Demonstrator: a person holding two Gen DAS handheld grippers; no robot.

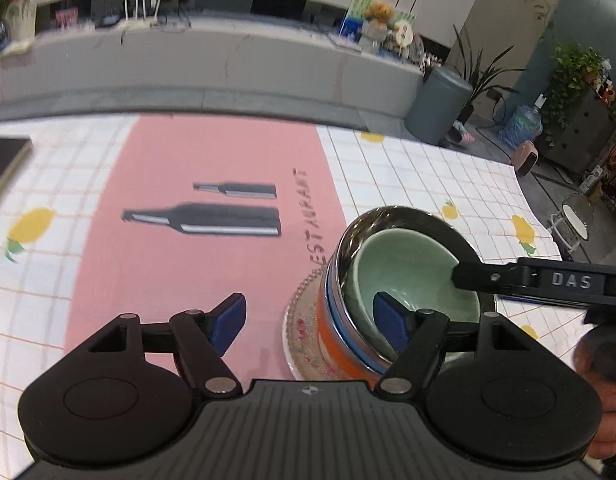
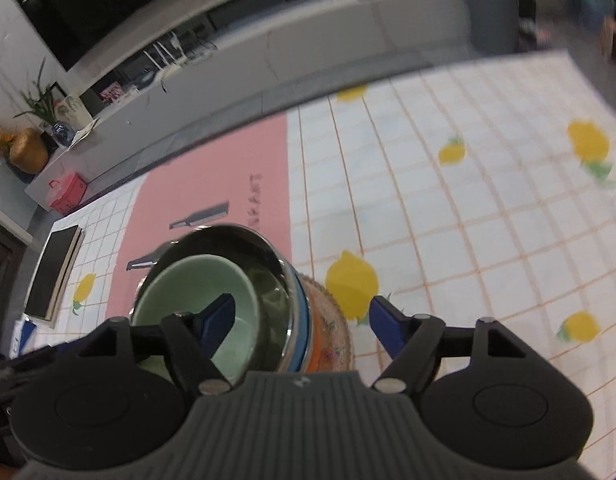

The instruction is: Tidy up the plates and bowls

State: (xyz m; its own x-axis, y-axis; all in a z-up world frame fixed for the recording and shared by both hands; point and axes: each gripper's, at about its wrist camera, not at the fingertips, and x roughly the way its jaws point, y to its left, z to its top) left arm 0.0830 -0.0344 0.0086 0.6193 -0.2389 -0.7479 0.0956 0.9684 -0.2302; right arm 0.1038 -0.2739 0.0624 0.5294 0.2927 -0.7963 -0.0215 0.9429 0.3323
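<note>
A stack stands on the table: a patterned plate (image 1: 302, 320) at the bottom, an orange bowl (image 1: 325, 340) on it, a blue-rimmed bowl, a steel bowl (image 1: 387, 213), and a pale green ceramic bowl (image 1: 407, 264) nested on top, leaning to one side. My left gripper (image 1: 309, 300) is open above the stack's left edge, with one pad over the green bowl and the other over the pink mat. My right gripper (image 2: 302, 301) is open too, straddling the stack's right side above the green bowl (image 2: 188, 284) and steel bowl (image 2: 268, 276). Neither holds anything.
The stack sits at the edge of a pink placemat (image 1: 188, 272) on a lemon-print checked tablecloth (image 2: 467, 220). A dark flat book or tablet (image 2: 52, 272) lies at the table's left. A person's hand (image 1: 603, 380) holds the right gripper. The table's far edge is close behind.
</note>
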